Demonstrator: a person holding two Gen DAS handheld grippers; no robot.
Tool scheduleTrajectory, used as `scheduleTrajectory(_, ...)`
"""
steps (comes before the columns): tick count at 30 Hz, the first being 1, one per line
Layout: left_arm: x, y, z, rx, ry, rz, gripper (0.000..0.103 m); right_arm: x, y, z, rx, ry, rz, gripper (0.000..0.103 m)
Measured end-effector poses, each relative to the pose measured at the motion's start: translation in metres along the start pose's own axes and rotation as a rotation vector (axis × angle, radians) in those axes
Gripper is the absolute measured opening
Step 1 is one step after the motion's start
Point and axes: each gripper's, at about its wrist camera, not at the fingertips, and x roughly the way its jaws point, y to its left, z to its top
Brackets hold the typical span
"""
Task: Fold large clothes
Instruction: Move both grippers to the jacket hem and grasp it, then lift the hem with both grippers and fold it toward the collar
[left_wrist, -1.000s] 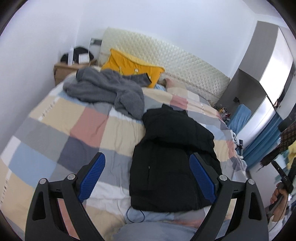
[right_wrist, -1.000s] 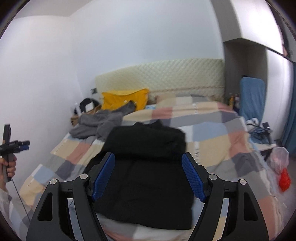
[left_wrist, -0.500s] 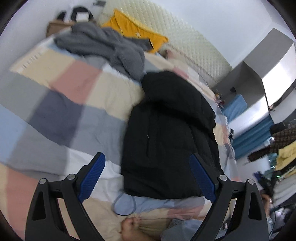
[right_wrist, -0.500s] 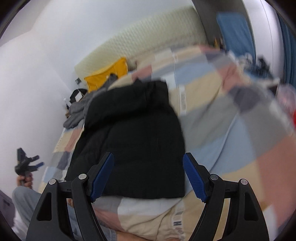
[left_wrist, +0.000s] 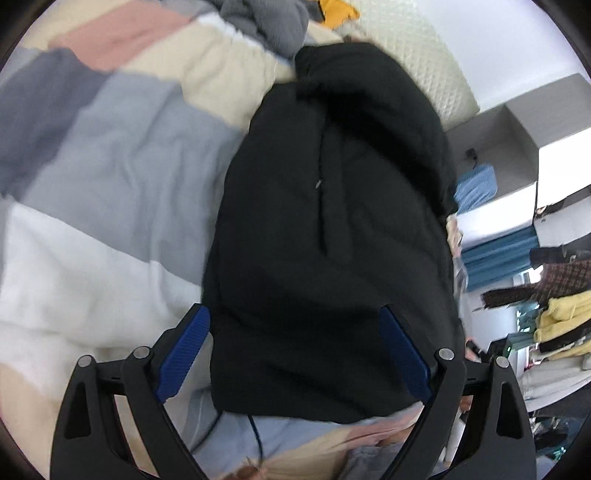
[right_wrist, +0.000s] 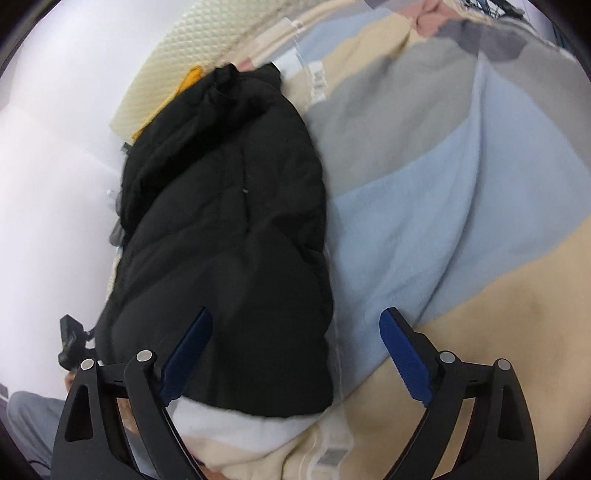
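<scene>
A bed (left_wrist: 110, 192) with a patchwork quilt in grey, blue, cream and pink fills both views, its padded headboard (left_wrist: 424, 62) at the far end. A black jacket (left_wrist: 332, 221) lies flat on the quilt, its long axis running from the foot edge toward the headboard, collar end far and hem near. A grey garment (left_wrist: 273, 22) is bunched beyond it, near the headboard.

The left gripper (left_wrist: 295, 350) is spread wide, empty, with the jacket's hem lying between its fingers but not pinched. The right gripper (right_wrist: 295, 350) has its jaws opening, also empty; it straddles the hem's right corner, the left finger over black cloth, the right over bare quilt. Both sit about equally near the hem, which is likely the next thing to grasp.
</scene>
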Motion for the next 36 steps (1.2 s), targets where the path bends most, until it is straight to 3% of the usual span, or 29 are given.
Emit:
scheduleTrajectory(2,0.011,0.005,-0.001,0.004,0.018,0.041,0.099,0.008,0.001,0.001,0.001,0.013,0.007,0.102)
scheduleTrajectory(7,0.020,0.007,-0.004,-0.020,0.024,0.031,0.103,0.016,0.017,0.007,-0.037,0.051,0.063,0.103)
scheduleTrajectory(10,0.024,-0.001,-0.007,-0.030,0.062,-0.119,0.103,0.016,0.030,0.006,-0.056,0.054,0.100,0.103)
scheduleTrajectory(13,0.023,-0.008,-0.008,-0.048,0.067,-0.223,0.102,0.017,0.035,0.007,-0.065,0.061,0.213,0.103)
scheduleTrajectory(14,0.025,-0.006,-0.008,-0.073,0.071,-0.245,0.102,0.019,0.036,0.008,-0.067,0.076,0.208,0.103)
scheduleTrajectory(18,0.035,-0.001,-0.004,-0.137,0.092,-0.227,0.099,0.034,0.017,0.009,0.016,0.126,0.186,0.102)
scheduleTrajectory(21,0.032,-0.019,-0.007,-0.102,0.092,-0.244,0.090,0.032,0.031,0.007,-0.034,0.131,0.165,0.101)
scheduleTrajectory(22,0.033,-0.024,-0.008,-0.088,0.089,-0.237,0.084,0.032,0.042,0.006,-0.069,0.142,0.187,0.096)
scheduleTrajectory(24,0.030,-0.036,-0.011,-0.073,0.085,-0.220,0.069,0.027,0.056,0.005,-0.113,0.143,0.207,0.072)
scheduleTrajectory(25,0.027,-0.041,-0.012,-0.072,0.083,-0.222,0.059,0.021,0.067,0.004,-0.143,0.128,0.189,0.051)
scheduleTrajectory(27,0.021,-0.050,-0.011,-0.065,0.072,-0.211,0.046,0.010,0.080,0.007,-0.170,0.094,0.131,0.026)
scheduleTrajectory(29,0.014,-0.061,-0.007,-0.061,0.056,-0.197,0.030,-0.004,0.092,0.010,-0.201,0.069,0.099,0.016)
scheduleTrajectory(31,-0.003,-0.069,-0.003,-0.034,0.027,-0.175,0.024,-0.022,0.105,0.011,-0.227,0.036,0.076,0.014)
scheduleTrajectory(36,-0.037,-0.091,0.008,-0.037,-0.053,-0.183,0.017,-0.077,0.140,0.016,-0.261,-0.084,0.109,0.012)
